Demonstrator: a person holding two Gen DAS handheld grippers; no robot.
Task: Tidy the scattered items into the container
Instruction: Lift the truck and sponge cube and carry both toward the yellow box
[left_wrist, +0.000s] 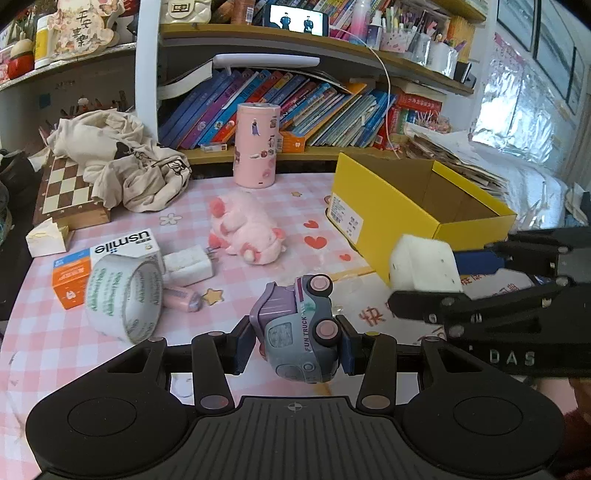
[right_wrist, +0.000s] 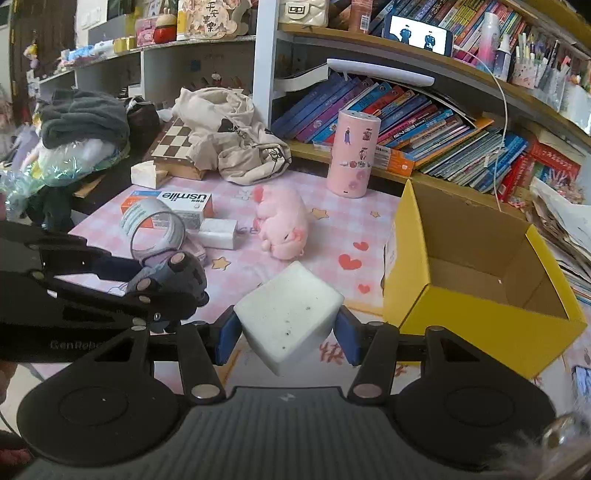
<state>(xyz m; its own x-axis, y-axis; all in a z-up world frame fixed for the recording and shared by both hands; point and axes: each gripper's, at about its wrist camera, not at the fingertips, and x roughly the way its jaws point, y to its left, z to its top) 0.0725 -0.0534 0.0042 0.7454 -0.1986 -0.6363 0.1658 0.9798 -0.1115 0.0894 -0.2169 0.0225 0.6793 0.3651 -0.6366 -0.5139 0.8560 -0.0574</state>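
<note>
My left gripper (left_wrist: 295, 341) is shut on a grey and purple toy truck (left_wrist: 299, 328), held above the pink checked table; it also shows in the right wrist view (right_wrist: 166, 277). My right gripper (right_wrist: 286, 332) is shut on a white foam cube (right_wrist: 288, 314), also seen in the left wrist view (left_wrist: 424, 264). The open yellow box (right_wrist: 480, 280) stands to the right, empty inside; it shows in the left wrist view too (left_wrist: 417, 206). On the table lie a pink plush pig (left_wrist: 245, 230), a tape roll (left_wrist: 123, 295), a usmile box (left_wrist: 107, 266) and a white charger (left_wrist: 188, 264).
A pink cylinder (left_wrist: 256, 146) stands at the table's back edge. A cloth bag (left_wrist: 122, 162) lies on a chessboard (left_wrist: 68, 192) at back left. A small pink item (left_wrist: 183, 297) lies by the tape. Bookshelves (right_wrist: 424, 122) rise behind.
</note>
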